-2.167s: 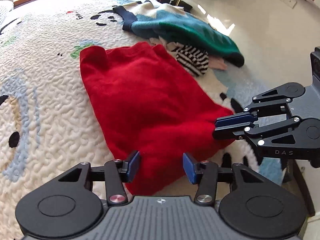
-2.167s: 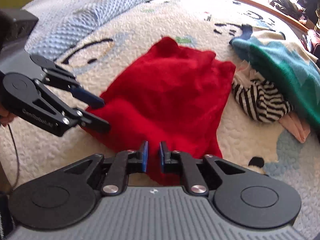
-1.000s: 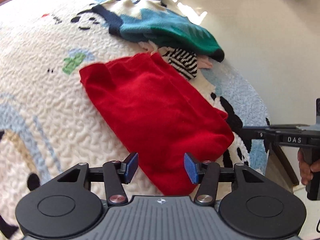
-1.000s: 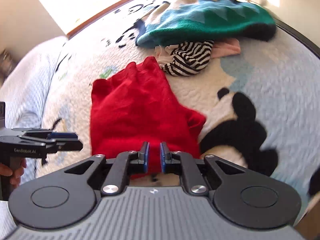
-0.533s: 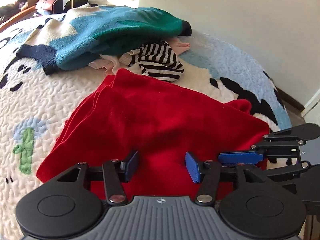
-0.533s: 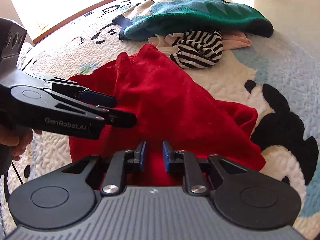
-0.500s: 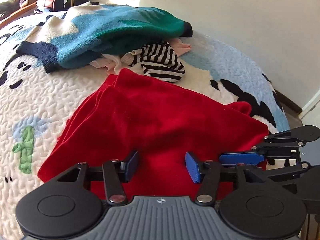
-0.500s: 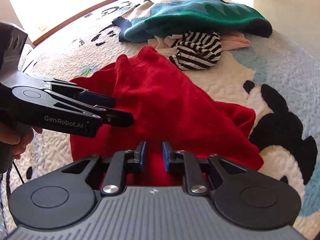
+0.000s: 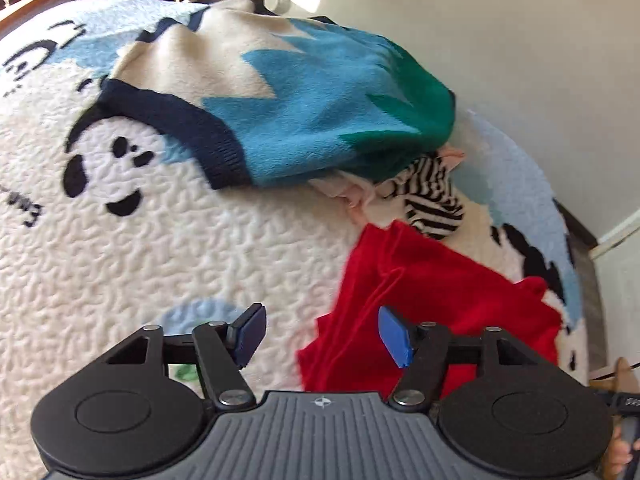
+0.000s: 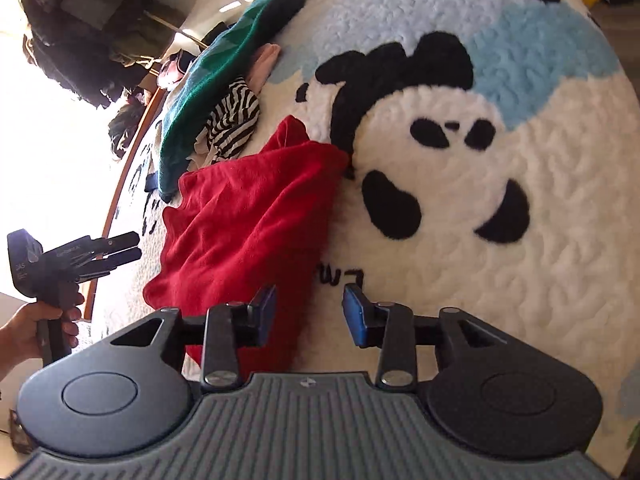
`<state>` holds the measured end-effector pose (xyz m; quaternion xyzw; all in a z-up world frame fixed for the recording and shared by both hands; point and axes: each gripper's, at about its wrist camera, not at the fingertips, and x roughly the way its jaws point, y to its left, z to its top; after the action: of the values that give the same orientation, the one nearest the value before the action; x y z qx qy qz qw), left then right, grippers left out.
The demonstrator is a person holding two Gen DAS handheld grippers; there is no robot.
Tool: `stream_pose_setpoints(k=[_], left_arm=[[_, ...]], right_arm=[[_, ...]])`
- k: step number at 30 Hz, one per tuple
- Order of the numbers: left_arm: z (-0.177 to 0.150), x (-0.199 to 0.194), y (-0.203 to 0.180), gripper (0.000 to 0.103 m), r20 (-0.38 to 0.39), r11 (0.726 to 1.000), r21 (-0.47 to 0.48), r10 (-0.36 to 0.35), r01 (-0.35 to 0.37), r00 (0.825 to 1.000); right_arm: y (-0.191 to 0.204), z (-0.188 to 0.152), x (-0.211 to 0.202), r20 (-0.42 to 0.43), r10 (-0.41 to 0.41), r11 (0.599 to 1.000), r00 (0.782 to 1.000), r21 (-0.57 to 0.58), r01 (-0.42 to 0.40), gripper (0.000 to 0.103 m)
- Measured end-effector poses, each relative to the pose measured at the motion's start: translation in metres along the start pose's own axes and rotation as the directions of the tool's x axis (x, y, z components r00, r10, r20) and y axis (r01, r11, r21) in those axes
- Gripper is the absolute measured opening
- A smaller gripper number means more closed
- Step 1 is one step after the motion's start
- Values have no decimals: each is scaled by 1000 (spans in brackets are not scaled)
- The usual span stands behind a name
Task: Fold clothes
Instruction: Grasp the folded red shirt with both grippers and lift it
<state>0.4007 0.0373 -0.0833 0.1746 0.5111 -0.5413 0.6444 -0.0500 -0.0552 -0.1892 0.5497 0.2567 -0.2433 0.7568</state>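
A folded red garment (image 9: pixel 432 304) lies on the quilted bedspread (image 9: pixel 160 248), low and right in the left wrist view. My left gripper (image 9: pixel 320 334) is open and empty, its right fingertip over the garment's near edge. In the right wrist view the red garment (image 10: pixel 248 220) lies left of centre. My right gripper (image 10: pixel 308 310) is open and empty just above the bedspread (image 10: pixel 460 260), beside the garment's right edge. The left gripper (image 10: pixel 120 250) also shows at the far left there, held in a hand.
A blue, green and cream sweater (image 9: pixel 304 100) lies in a heap beyond the red garment, with a black-and-white striped piece (image 9: pixel 432 200) and a pink one under it. The bed edge and a wall (image 9: pixel 540 60) are at the right. Dark clothes (image 10: pixel 80 20) hang far off.
My right gripper has opened and let go of the red garment. Both grippers have swung away: the left now looks toward the sweater pile, the right across the panda print.
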Motion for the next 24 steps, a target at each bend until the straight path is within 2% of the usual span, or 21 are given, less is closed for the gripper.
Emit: stream_pose_setpoints(k=[5, 7, 8, 9, 11, 13, 14, 17, 19, 22, 23, 24], left_arm=[[1, 44, -1, 67, -142, 993, -79, -103, 93, 984], [-3, 61, 3, 67, -197, 992, -84, -105, 90, 975], [-4, 64, 4, 74, -199, 989, -99, -131, 113, 971], [-5, 66, 6, 85, -196, 983, -118, -162, 141, 967], [-4, 71, 8, 90, -213, 969, -174, -213, 177, 954], [-2, 77, 5, 91, -254, 959, -196, -253, 207, 934], [-1, 79, 3, 90, -283, 953, -192, -283, 235, 916], [-7, 90, -2, 76, -364, 920, -243, -382, 309, 850], [-11, 95, -5, 79, -360, 914, -249, -395, 321, 845], [-15, 100, -5, 81, -346, 905, -267, -411, 331, 844], [-16, 101, -1, 78, -340, 899, -287, -418, 331, 842], [-16, 101, 2, 71, -334, 893, -306, -425, 330, 841]], right_arm=[[-13, -2, 14, 1, 56, 988, 998, 146, -55, 41], [-20, -1, 19, 10, 83, 976, 997, 201, -83, 41], [-23, 0, 21, 15, 96, 969, 995, 229, -97, 41], [-25, 0, 24, 18, 106, 961, 994, 256, -107, 41], [-29, 0, 28, 22, 130, 943, 991, 307, -130, 41], [-33, 1, 34, 23, 158, 920, 987, 358, -156, 41], [-36, 2, 37, 22, 179, 904, 984, 391, -173, 41], [-44, 3, 42, 35, 234, 850, 972, 477, -222, 44], [-42, 4, 45, 34, 238, 855, 971, 467, -225, 46], [-33, 6, 50, 37, 260, 859, 965, 447, -248, 61], [-31, 8, 52, 36, 270, 856, 962, 448, -257, 68], [-29, 10, 54, 44, 275, 851, 960, 454, -265, 70]])
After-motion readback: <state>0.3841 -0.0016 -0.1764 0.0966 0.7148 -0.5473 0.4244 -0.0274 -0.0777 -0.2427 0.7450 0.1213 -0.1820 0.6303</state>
